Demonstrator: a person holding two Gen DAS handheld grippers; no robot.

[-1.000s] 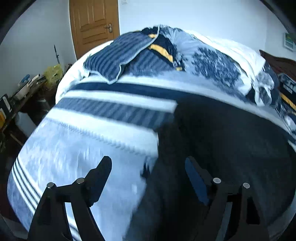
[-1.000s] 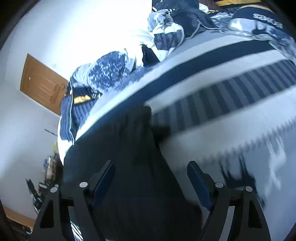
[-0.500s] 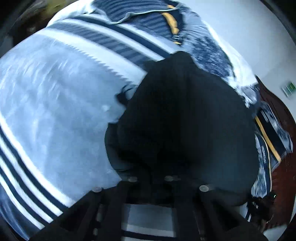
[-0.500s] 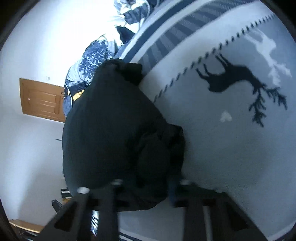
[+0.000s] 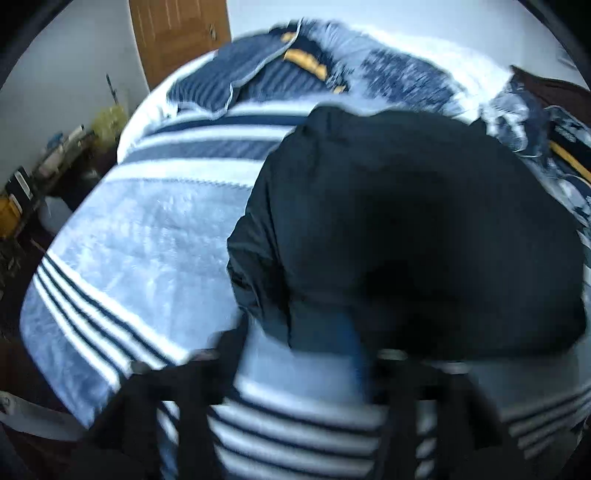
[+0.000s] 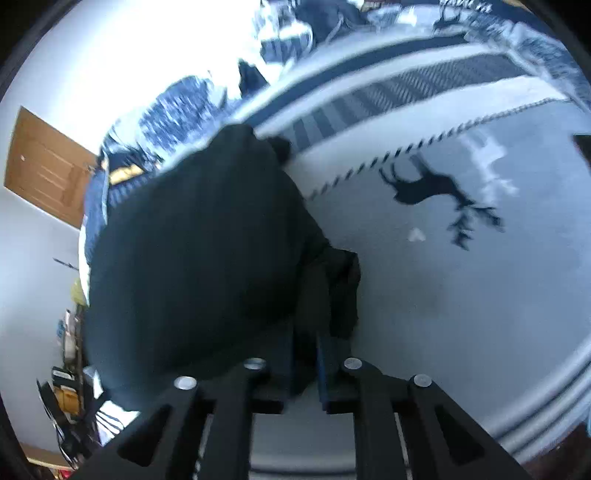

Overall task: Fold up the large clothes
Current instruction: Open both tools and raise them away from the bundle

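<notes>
A: What do the right tongs [image 6: 304, 354] hold?
B: They are closed on the black garment's [image 6: 192, 240] edge.
A: The left tongs [image 5: 295, 343]?
B: Spread apart, the garment just ahead on the bed [image 5: 147, 229].

The dark garment [image 5: 424, 221] is matt, smooth cloth with a faint sheen along its creased edge. Beneath it the blanket [image 5: 140, 236] looks soft and fleecy, napped cloth. Beyond the blanket, the door [image 5: 177, 33] is varnished wood. The right hand-held gripper [image 6: 304, 354] is matt black plastic with shiny metal screw heads [image 6: 184, 382].
</notes>
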